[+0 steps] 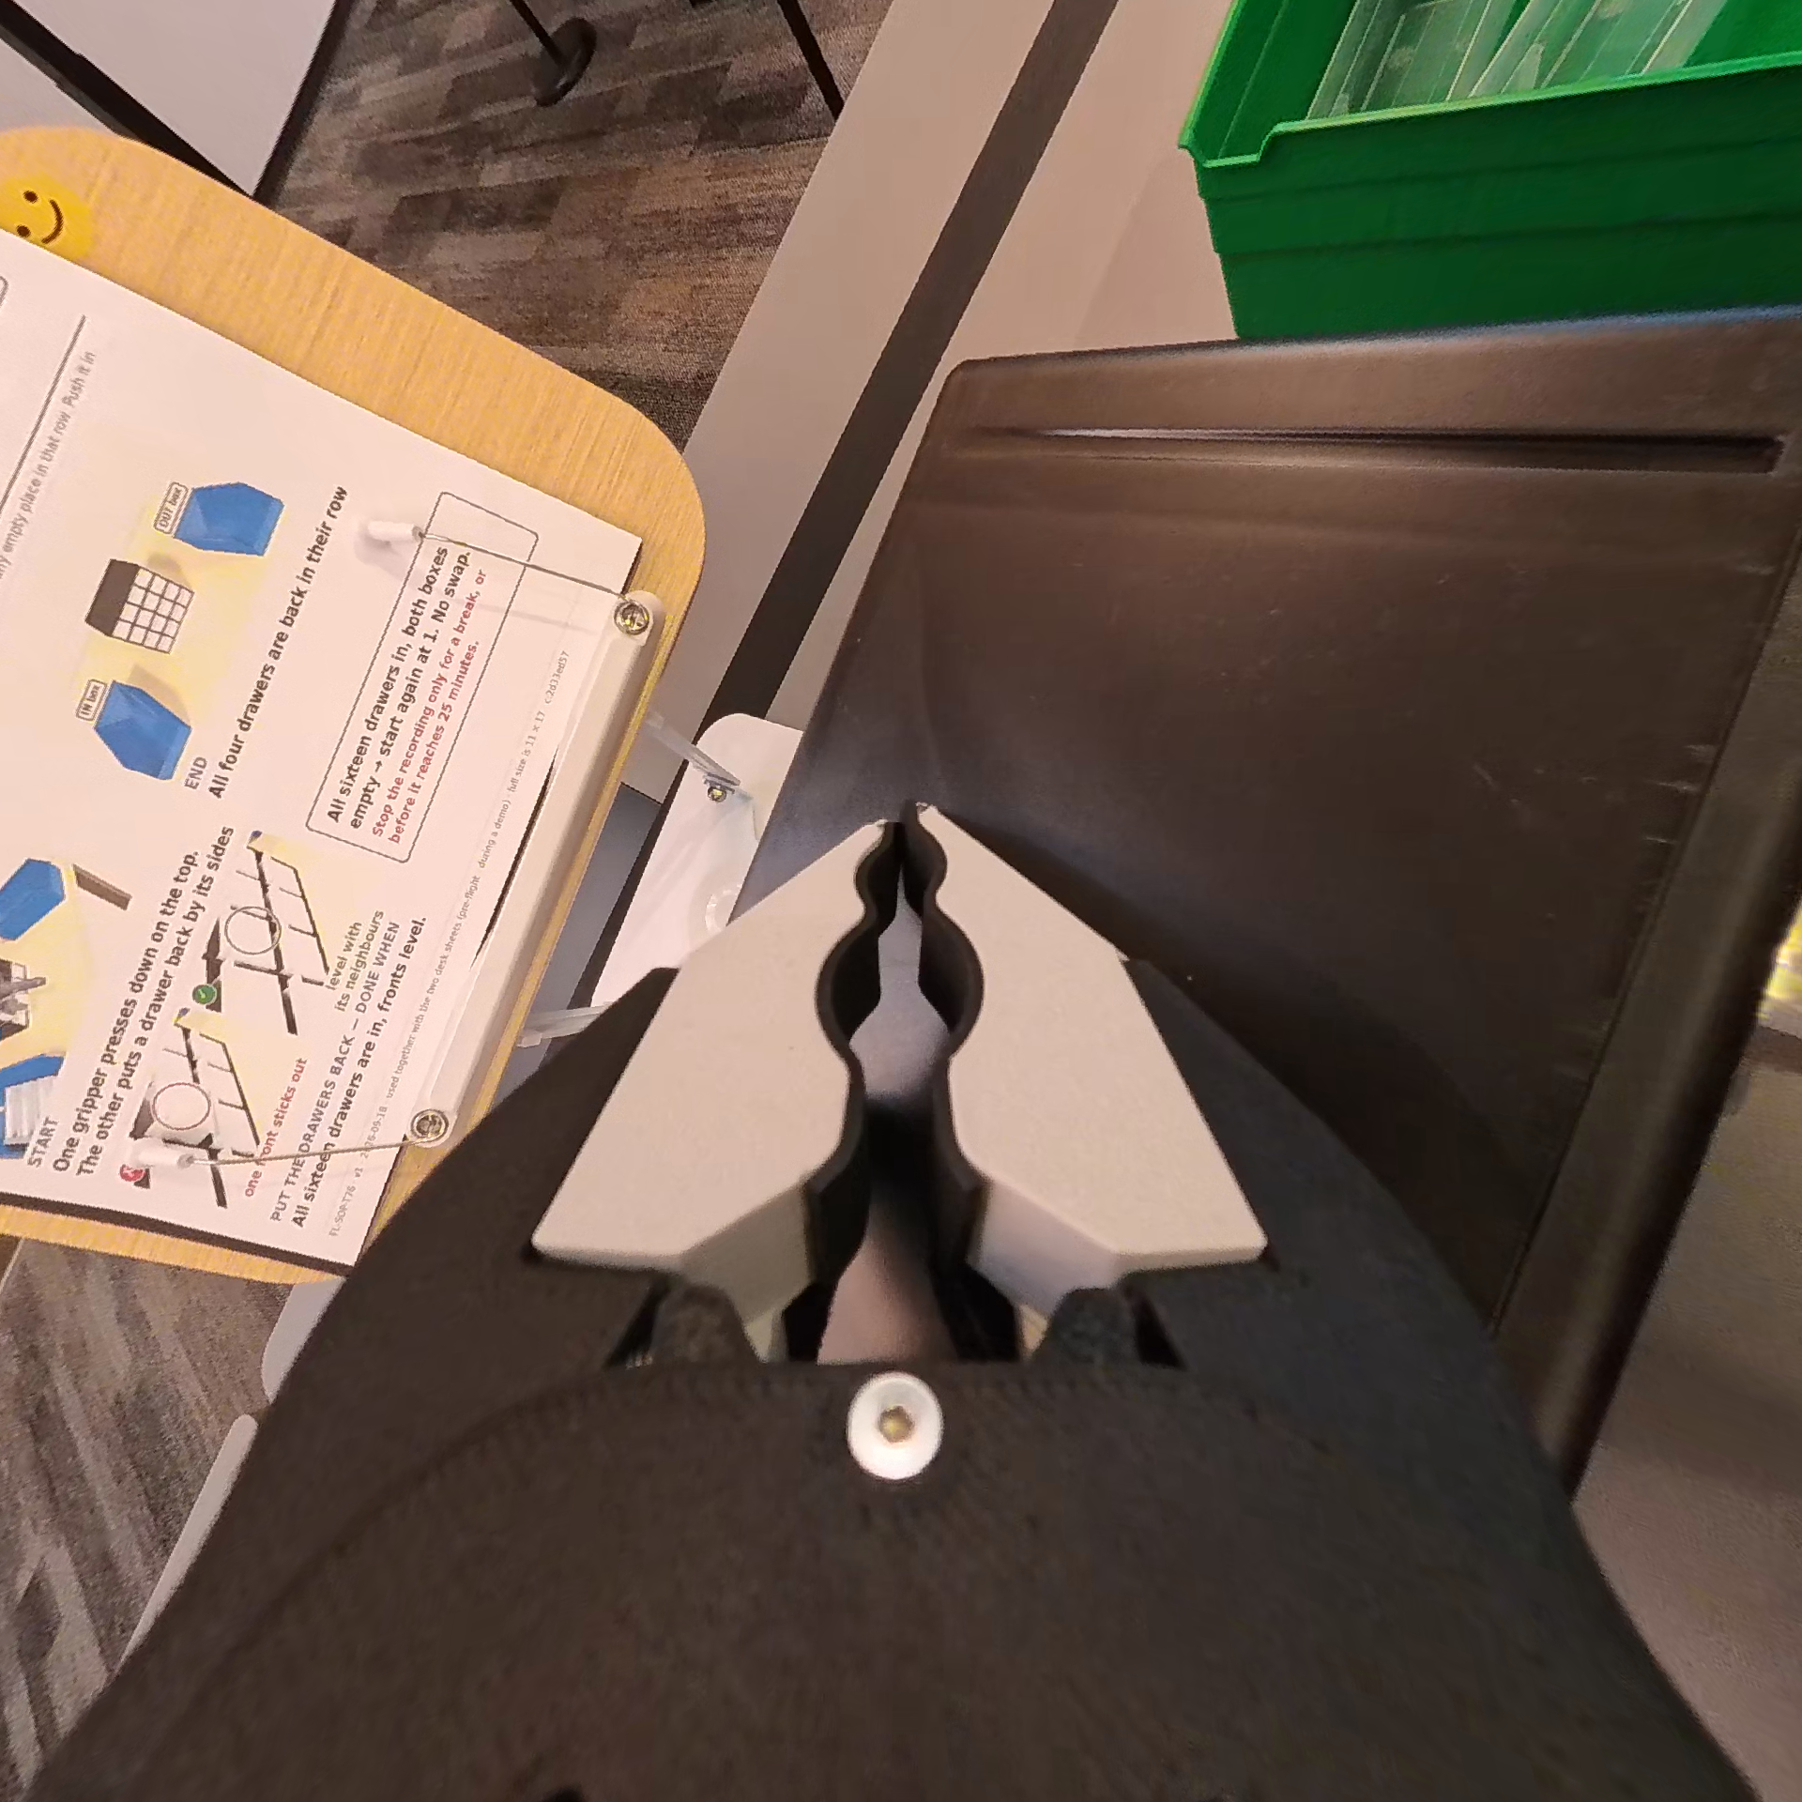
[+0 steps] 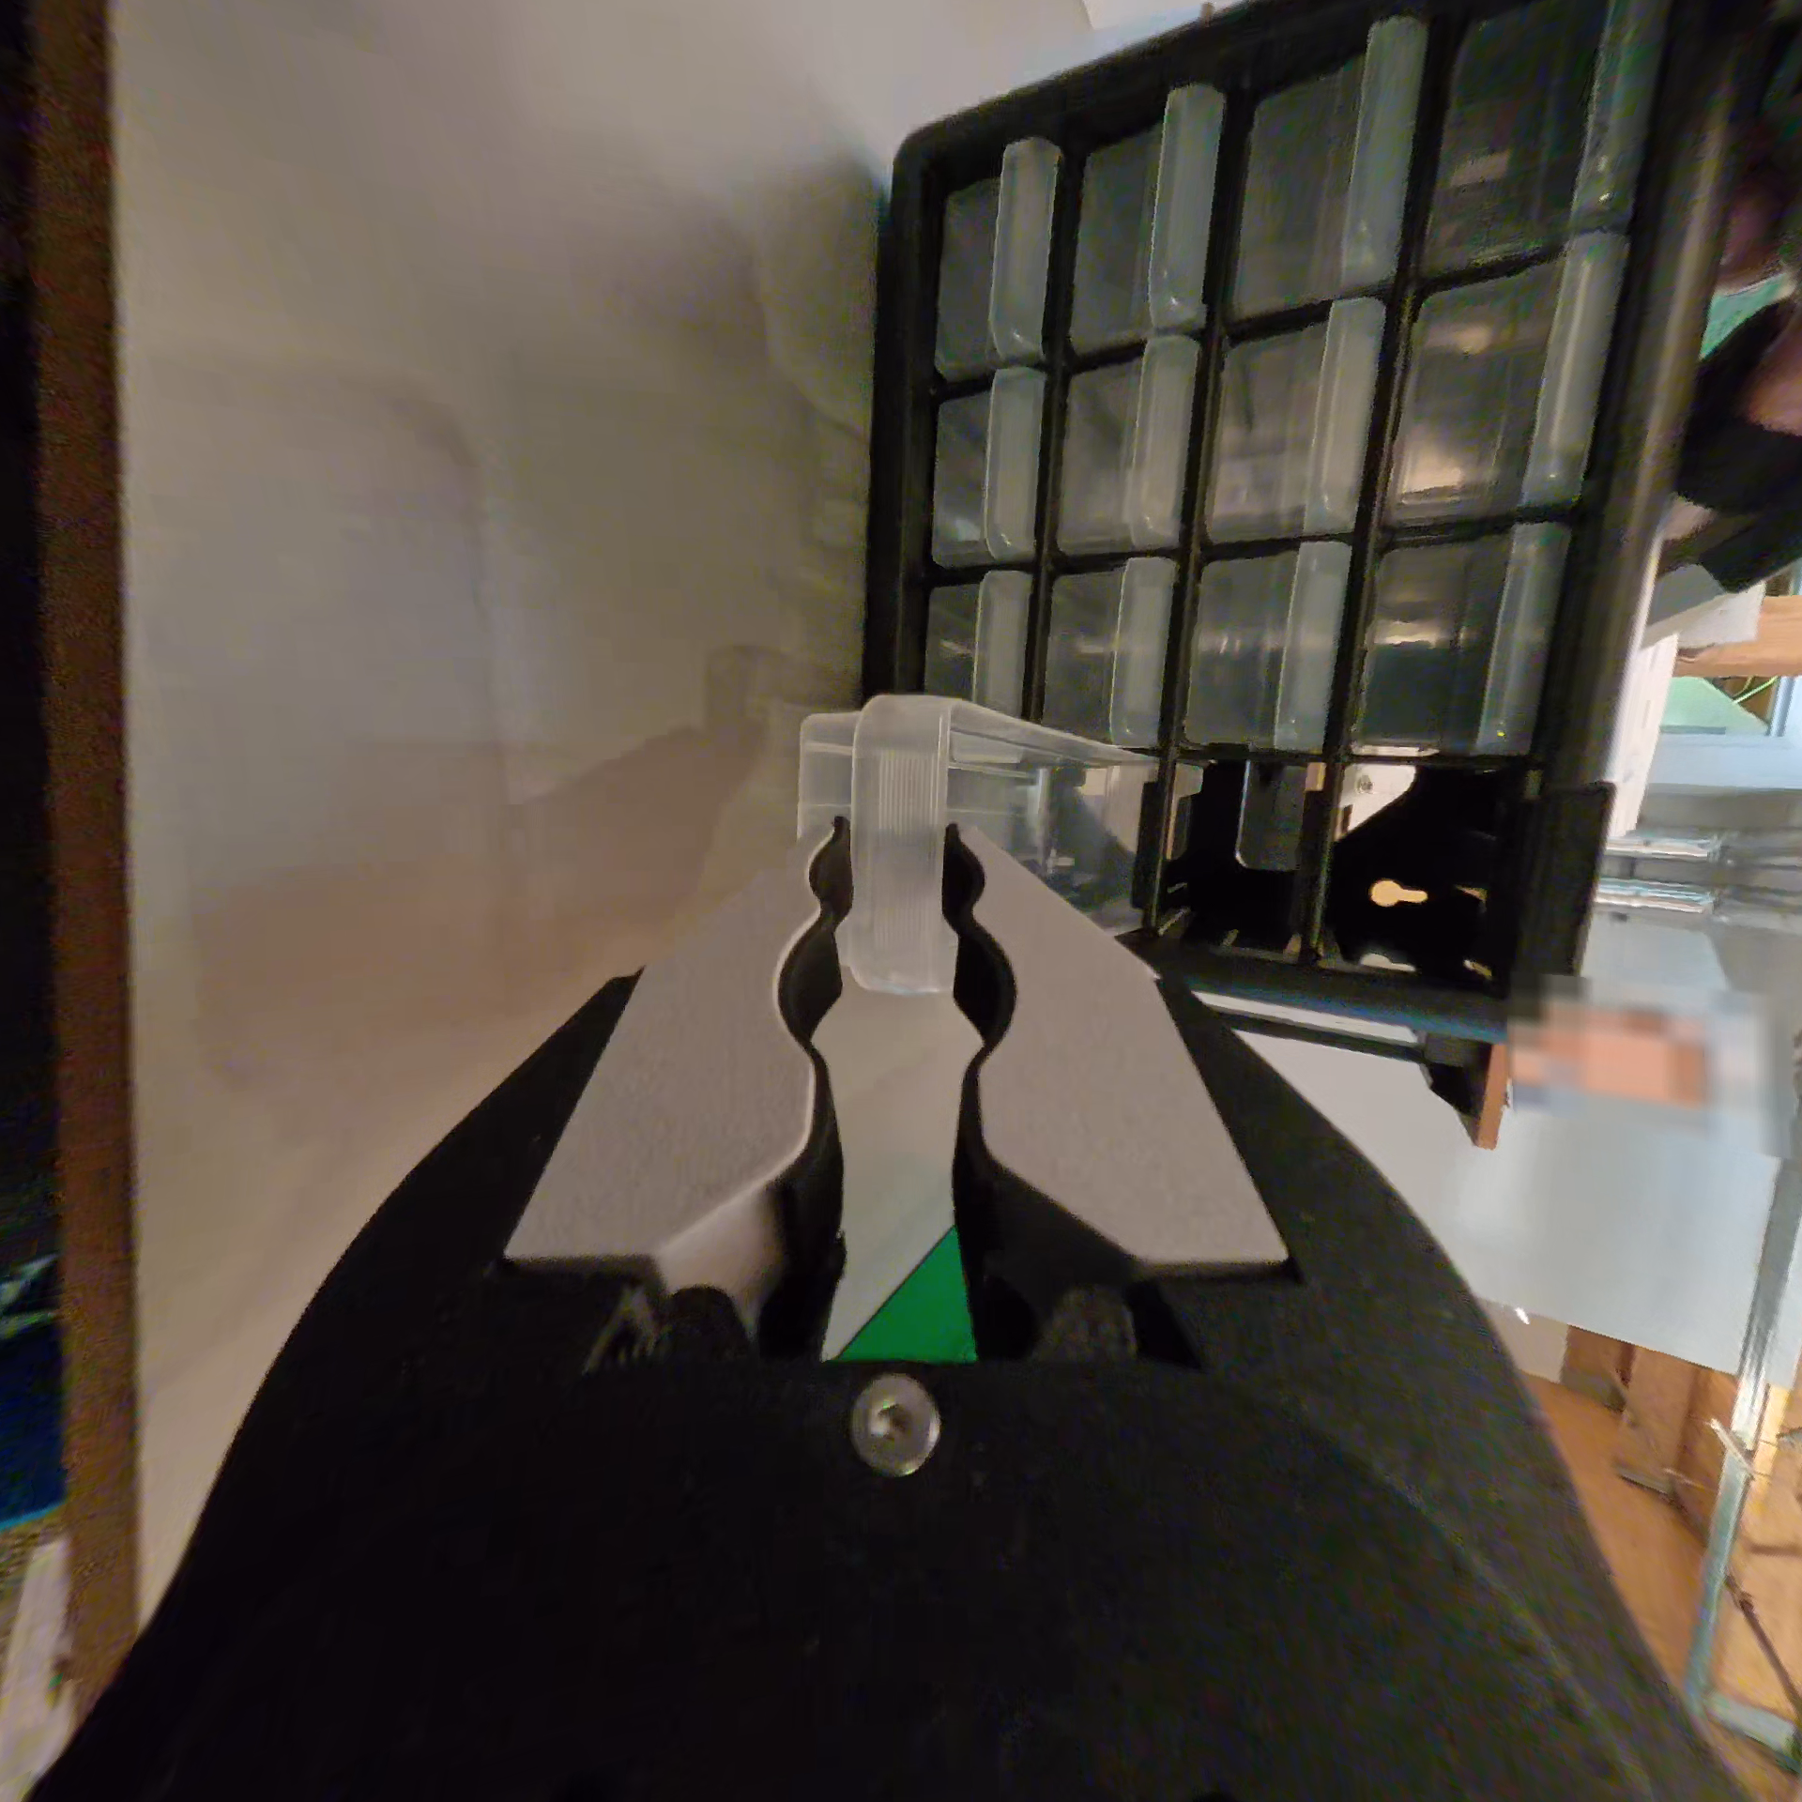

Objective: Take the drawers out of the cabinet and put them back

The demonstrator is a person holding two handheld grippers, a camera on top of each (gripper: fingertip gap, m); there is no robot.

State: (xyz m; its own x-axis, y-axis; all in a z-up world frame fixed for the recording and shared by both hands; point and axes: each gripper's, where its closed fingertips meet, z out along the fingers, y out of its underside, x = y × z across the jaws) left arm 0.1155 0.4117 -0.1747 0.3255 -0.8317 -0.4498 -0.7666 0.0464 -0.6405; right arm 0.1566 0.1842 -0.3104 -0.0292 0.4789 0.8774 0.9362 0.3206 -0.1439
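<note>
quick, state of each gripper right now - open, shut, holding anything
Left gripper: shut, holding nothing, tips resting on the black cabinet top.
Right gripper: shut on the handle of a clear drawer, partly pulled out.

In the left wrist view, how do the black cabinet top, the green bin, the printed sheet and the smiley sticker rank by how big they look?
Largest to smallest as they appear:
1. black cabinet top
2. printed sheet, cut off by the frame
3. green bin, also cut off and farther away, so its place against the sheet is unsure
4. smiley sticker
</note>
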